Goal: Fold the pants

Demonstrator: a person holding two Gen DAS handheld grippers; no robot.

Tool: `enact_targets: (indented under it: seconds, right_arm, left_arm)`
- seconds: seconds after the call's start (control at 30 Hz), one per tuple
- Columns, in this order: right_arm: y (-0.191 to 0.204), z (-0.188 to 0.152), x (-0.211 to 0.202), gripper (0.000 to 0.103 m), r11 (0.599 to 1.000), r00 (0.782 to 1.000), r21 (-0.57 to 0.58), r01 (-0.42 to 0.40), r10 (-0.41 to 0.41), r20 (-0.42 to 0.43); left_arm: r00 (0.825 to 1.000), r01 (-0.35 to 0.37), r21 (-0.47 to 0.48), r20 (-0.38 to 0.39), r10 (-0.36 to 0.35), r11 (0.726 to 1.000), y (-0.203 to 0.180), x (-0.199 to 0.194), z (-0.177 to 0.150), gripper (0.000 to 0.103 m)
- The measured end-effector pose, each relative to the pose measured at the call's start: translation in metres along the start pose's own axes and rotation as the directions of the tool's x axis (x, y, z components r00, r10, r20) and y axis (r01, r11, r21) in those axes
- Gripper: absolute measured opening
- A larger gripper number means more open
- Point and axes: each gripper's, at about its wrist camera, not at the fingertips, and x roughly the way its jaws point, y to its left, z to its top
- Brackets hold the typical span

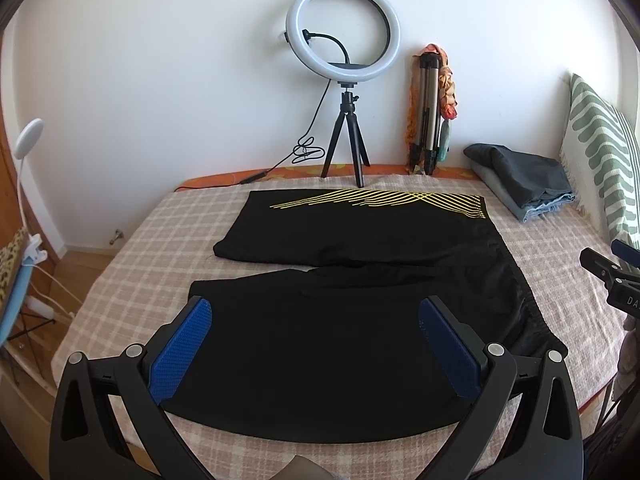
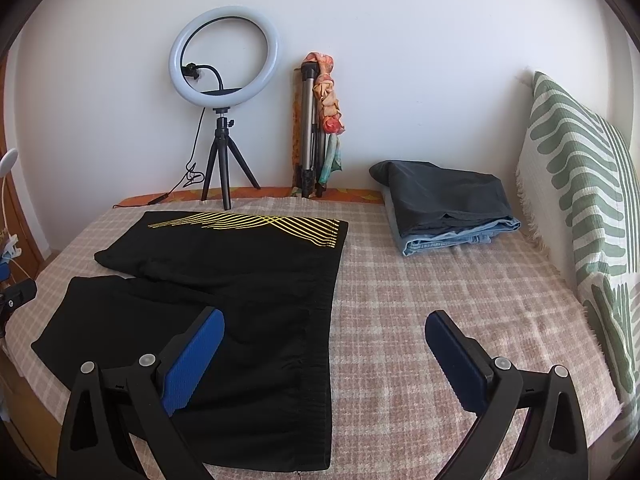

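Black pants (image 1: 360, 276) with yellow line stripes on the far leg lie spread flat on the checked bedspread (image 1: 132, 272), legs pointing left and waistband to the right. My left gripper (image 1: 316, 312) is open above the near leg, its blue pads apart with nothing between them. In the right wrist view the same pants (image 2: 224, 280) fill the left half, waistband edge running down the middle. My right gripper (image 2: 324, 328) is open, hovering over the waistband's near end, its left pad over black cloth and its right pad over bare bedspread (image 2: 432, 280).
A ring light on a small tripod (image 1: 344, 80) and a folded tripod with a scarf (image 1: 430, 108) stand against the back wall. Folded dark and denim clothes (image 2: 444, 208) lie at the back right. A green-patterned pillow (image 2: 580, 200) leans on the right.
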Motion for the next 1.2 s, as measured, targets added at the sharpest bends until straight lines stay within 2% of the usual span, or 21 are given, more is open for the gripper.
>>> enact_targets:
  seconds: [1.2]
  right_arm:
    - [0.0007,-0.0026,-0.0006,0.102,1.0,1.0,-0.002,-0.004,0.004,-0.004]
  left_arm:
    - [1.0,-0.013,-0.007,0.016,0.013,1.0,0.001,-0.0048,-0.0027,0.103]
